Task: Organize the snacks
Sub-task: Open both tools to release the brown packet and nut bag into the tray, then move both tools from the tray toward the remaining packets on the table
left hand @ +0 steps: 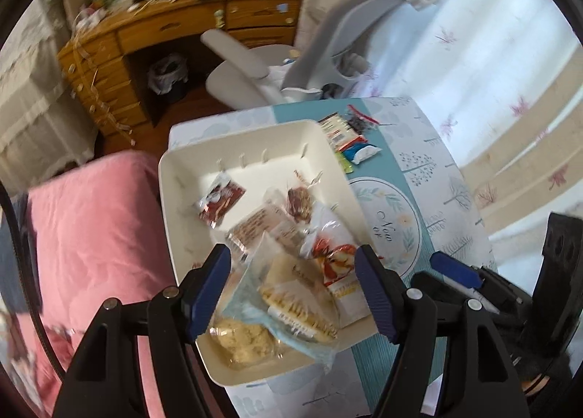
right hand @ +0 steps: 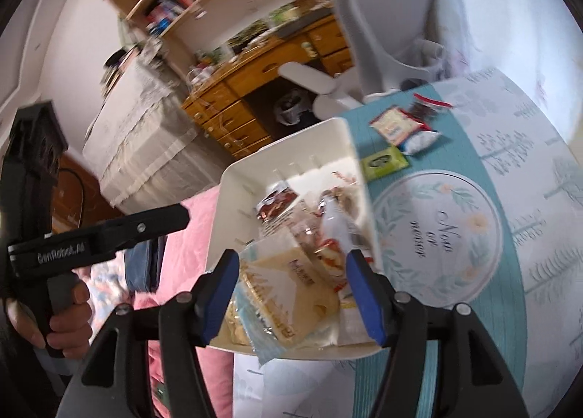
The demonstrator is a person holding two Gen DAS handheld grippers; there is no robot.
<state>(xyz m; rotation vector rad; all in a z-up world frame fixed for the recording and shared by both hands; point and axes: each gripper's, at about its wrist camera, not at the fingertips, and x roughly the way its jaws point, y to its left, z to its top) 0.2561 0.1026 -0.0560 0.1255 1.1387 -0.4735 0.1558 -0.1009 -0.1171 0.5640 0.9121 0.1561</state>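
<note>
A white plastic bin [left hand: 175,177] [right hand: 233,199] sits on the table's left part and holds several snack packets. Nearest me lies a clear packet with a cream wafer [left hand: 291,294] [right hand: 288,290]. A red packet [left hand: 220,199] lies deeper in the bin. Several snacks lie on the table beyond the bin: a red and white packet [left hand: 337,130] [right hand: 395,124], a blue and white one [left hand: 362,152] [right hand: 419,141], a green one [right hand: 384,163]. My left gripper [left hand: 293,290] is open above the bin's near end. My right gripper [right hand: 291,290] is open there too; nothing is between its fingers.
The table has a blue and white patterned cloth [left hand: 419,170] [right hand: 510,163]. A pink blanket [left hand: 94,228] lies left of the table. A grey chair [left hand: 328,46] and a wooden desk [left hand: 153,39] stand behind. The left gripper's body [right hand: 91,235] shows at the right wrist view's left.
</note>
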